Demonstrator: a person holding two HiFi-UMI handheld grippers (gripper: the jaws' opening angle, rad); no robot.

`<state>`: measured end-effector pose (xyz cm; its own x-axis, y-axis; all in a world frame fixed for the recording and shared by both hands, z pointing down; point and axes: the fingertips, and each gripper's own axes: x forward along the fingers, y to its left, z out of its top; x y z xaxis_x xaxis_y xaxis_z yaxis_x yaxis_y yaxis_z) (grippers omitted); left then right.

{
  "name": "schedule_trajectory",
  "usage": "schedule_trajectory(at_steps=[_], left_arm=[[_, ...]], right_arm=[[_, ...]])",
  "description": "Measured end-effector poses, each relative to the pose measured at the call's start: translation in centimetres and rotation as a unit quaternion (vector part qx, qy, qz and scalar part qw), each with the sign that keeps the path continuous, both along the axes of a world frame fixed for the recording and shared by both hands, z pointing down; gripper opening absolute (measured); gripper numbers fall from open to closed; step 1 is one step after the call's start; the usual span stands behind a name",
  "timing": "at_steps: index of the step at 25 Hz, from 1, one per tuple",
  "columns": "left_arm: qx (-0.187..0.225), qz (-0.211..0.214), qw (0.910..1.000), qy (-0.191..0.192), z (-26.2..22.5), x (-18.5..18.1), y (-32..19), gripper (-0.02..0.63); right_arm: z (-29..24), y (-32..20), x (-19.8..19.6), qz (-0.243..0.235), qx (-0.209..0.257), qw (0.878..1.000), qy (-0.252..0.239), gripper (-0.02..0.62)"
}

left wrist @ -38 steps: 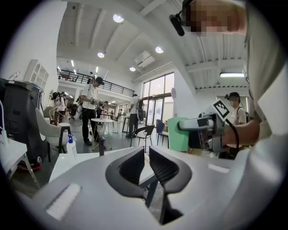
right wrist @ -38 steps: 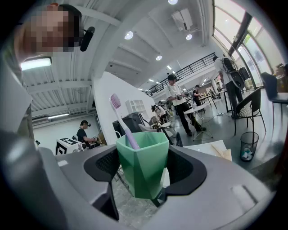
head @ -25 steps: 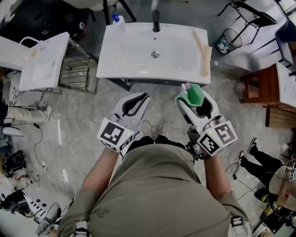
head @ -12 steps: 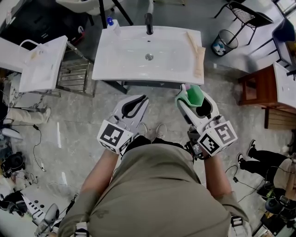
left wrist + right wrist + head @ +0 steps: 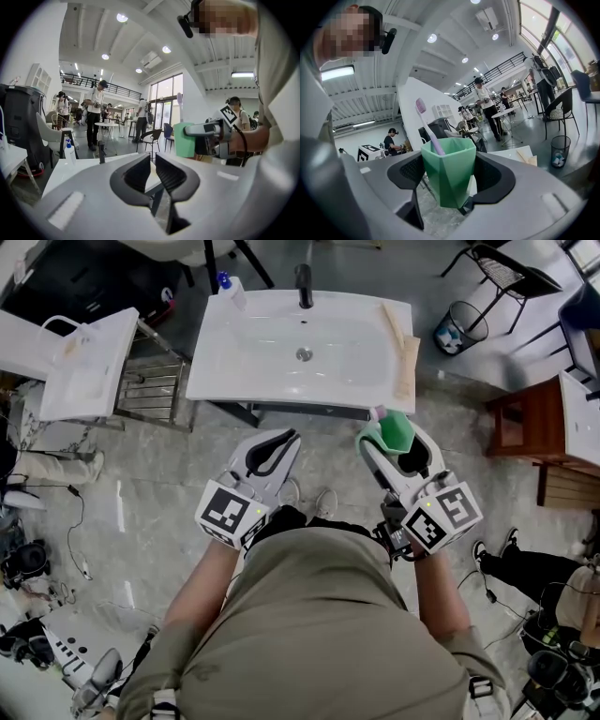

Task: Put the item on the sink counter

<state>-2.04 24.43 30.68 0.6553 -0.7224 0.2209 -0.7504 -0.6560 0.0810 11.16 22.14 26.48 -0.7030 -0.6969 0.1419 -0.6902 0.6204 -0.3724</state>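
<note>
Right gripper [image 5: 397,439] hangs over the floor just short of the white sink counter [image 5: 234,371], its 2 jaws clamped on the sides of a green cup [image 5: 449,174], so the cup is not on the counter. Left gripper [image 5: 289,439], beside it, has its jaws almost together with nothing between them. 1 purple toothbrush [image 5: 425,123] leans inside the cup.

Green cup [image 5: 449,176], lilac toothbrush [image 5: 427,124], white sink counter [image 5: 234,362], grey marbled floor [image 5: 159,474]
</note>
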Motion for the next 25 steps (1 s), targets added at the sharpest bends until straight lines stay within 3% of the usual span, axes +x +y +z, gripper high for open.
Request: schedule_trajectory(at_steps=[14, 25], left_arm=[[0.003, 0.004, 1.0000, 0.006, 0.2, -2.4, -4.9, 0.034], [-0.006, 0.032, 0.9994, 0.015, 1.2, -5.7, -13.8, 0.023]], right_arm=[[0.4, -4.6, -2.3, 0.004, -0.004, 1.000, 0.007, 0.316], [1.5, -12.9, -5.6, 0.035, -0.019, 0.999, 0.011, 0.316]])
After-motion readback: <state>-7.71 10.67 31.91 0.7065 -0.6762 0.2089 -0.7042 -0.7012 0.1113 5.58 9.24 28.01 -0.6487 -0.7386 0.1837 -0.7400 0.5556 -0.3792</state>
